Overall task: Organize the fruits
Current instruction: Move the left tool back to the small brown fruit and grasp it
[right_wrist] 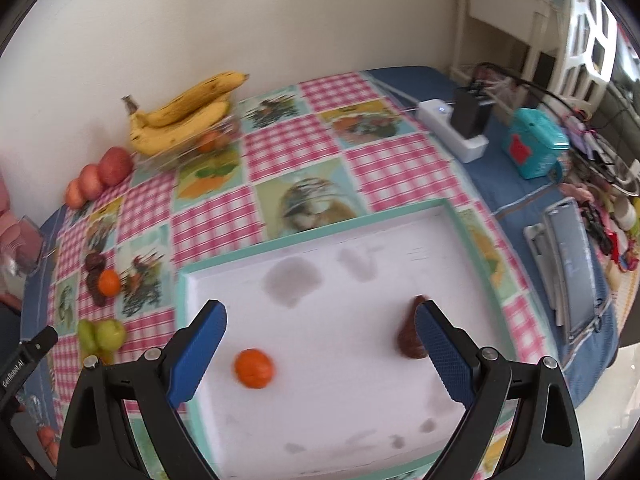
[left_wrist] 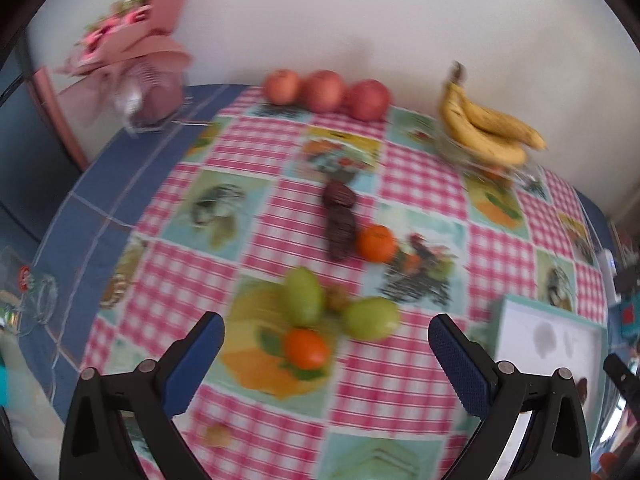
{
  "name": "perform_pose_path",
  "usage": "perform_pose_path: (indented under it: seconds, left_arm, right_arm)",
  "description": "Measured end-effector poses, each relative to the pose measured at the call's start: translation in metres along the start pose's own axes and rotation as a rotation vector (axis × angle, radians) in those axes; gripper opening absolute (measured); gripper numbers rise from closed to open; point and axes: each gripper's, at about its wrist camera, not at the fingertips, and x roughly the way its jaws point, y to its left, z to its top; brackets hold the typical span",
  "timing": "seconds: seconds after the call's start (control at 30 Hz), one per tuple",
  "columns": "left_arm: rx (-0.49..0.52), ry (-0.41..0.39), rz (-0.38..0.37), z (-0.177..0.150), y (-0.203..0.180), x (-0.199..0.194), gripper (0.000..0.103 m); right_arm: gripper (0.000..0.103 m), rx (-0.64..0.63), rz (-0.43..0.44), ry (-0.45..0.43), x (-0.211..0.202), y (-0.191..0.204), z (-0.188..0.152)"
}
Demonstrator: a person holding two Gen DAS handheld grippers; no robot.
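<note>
On the white tray point(right_wrist: 320, 240), brown fruit point(right_wrist: 408, 340) lengthwise front-to-back, orange point(right_wrist: 254, 368) beside

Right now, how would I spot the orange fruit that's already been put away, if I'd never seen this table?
Find the white tray with the mint-green rim at the near edge of the checked tablecloth. Two fruits lie in it: a dark brown one and the small orange fruit. It is the only orange fruit on white; the other oranges sit on the cloth.

Left gripper point(left_wrist: 326, 354), jaws wide, above two pears point(left_wrist: 304, 296) and tangerine point(left_wrist: 306, 348).
</note>
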Motion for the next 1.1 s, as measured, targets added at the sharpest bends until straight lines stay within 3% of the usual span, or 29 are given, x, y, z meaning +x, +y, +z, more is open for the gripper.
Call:
perform_pose_path:
  seconds: [0.23, 0.47, 0.8, 1.1]
  left_arm:
    - [-0.099, -0.006, 0.071, 0.006, 0.067, -0.004, 0.103]
    - [-0.12, 0.0, 0.094, 0.007, 0.1, -0.004, 0.103]
    - [-0.076, 0.043, 0.085, -0.004, 0.109, 0.0, 0.103]
    - [-0.05, 0.136, 0.076, -0.03, 0.104, 0.016, 0.103]
  right_arm:
    - [0.095, -0.064, 0.04, 0.031, 0.006, 0.045, -0.009]
    - [0.095, -0.143, 0.06, 0.042, 0.007, 0.089, -0.023]
    - [0.095, -0.261, 0.103, 0.069, 0.007, 0.144, -0.046]
    - [0.095, -0.311, 0.104, 0.104, 0.01, 0.16, -0.072]
